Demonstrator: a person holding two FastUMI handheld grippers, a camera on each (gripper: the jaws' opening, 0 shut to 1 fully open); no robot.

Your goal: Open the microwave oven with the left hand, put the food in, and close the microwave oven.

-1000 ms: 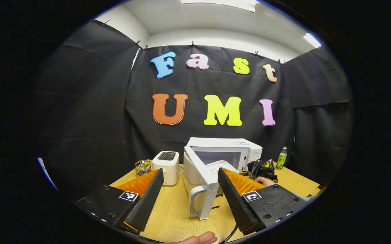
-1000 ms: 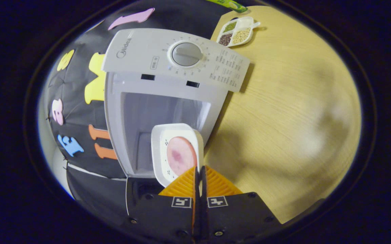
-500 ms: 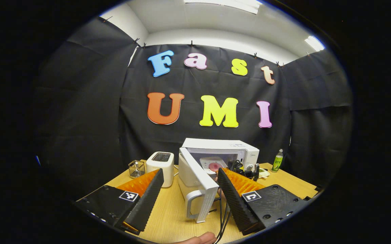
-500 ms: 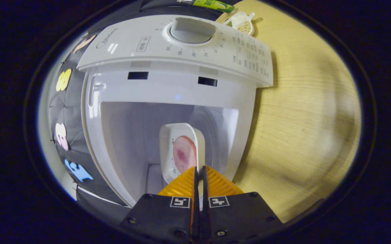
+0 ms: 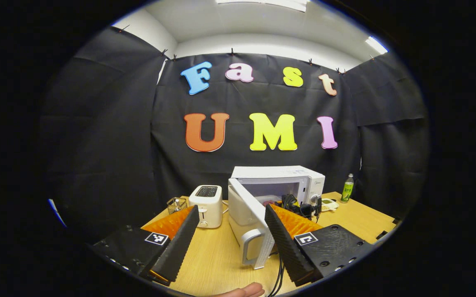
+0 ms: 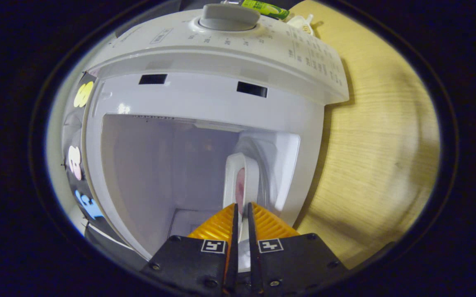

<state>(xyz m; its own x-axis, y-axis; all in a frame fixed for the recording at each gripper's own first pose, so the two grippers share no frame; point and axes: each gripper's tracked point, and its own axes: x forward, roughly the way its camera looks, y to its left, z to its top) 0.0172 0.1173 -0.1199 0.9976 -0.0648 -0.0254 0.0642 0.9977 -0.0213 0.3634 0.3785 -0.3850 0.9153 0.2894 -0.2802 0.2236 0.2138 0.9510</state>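
Now the right claw (image 6: 241,214) grips the plate (image 6: 242,181) inside the microwave (image 6: 205,136); left claw (image 5: 231,233) open.

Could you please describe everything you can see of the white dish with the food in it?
The white dish is a shallow tray with rounded corners, glossy like plastic or ceramic. It holds a pink round slice of food, seen almost edge-on. Its near rim sits between the orange fingers of the right hand-held gripper, which look closed on it. The dish is inside the open microwave cavity, near the turntable side.
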